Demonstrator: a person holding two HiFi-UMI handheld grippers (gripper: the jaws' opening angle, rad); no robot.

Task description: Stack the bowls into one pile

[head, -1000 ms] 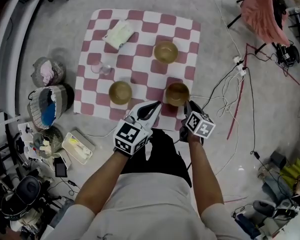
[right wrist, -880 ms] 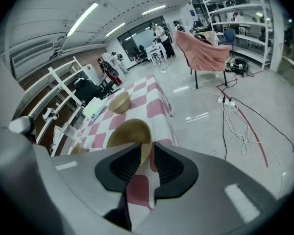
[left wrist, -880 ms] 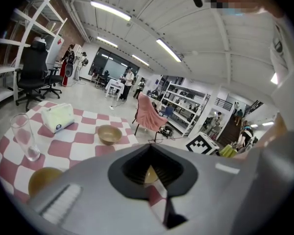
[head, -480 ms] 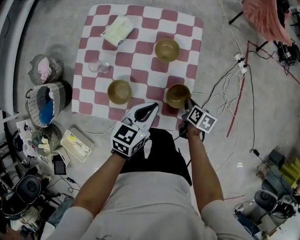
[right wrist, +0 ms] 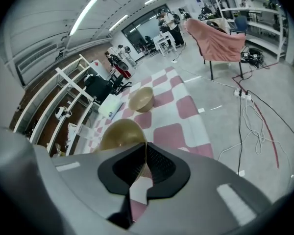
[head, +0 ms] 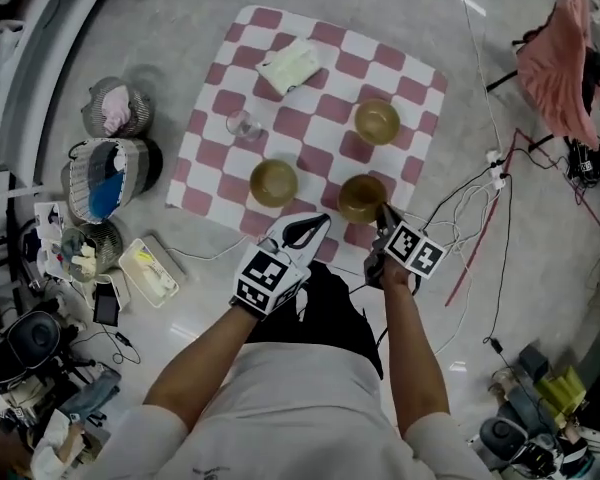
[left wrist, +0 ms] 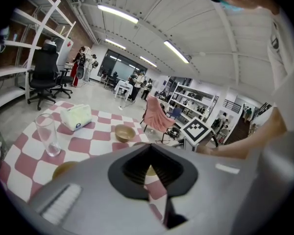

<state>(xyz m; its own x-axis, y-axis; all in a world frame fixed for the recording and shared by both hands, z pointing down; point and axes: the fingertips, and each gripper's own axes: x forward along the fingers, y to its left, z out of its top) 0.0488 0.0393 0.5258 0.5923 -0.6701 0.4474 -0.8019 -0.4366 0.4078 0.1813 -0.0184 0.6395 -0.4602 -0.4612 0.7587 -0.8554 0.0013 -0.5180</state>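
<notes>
Since a second ago the left gripper [head: 323, 220] has stayed closed on nothing over the near edge of the checkered cloth [head: 325, 48], while the held bowl [head: 361, 196], its rim clamped between the jaws of the right gripper [head: 382, 209], has come nearer the left bowl [head: 274, 182]. Off the cloth at left, one wire basket [head: 137, 118] holds pink fabric and a second basket [head: 140, 168] holds something blue. A clear glass [head: 242, 125] stands upright and empty on the cloth. All three bowls are plain golden-brown and empty, with the far bowl [head: 377, 121] well apart beyond the held one
</notes>
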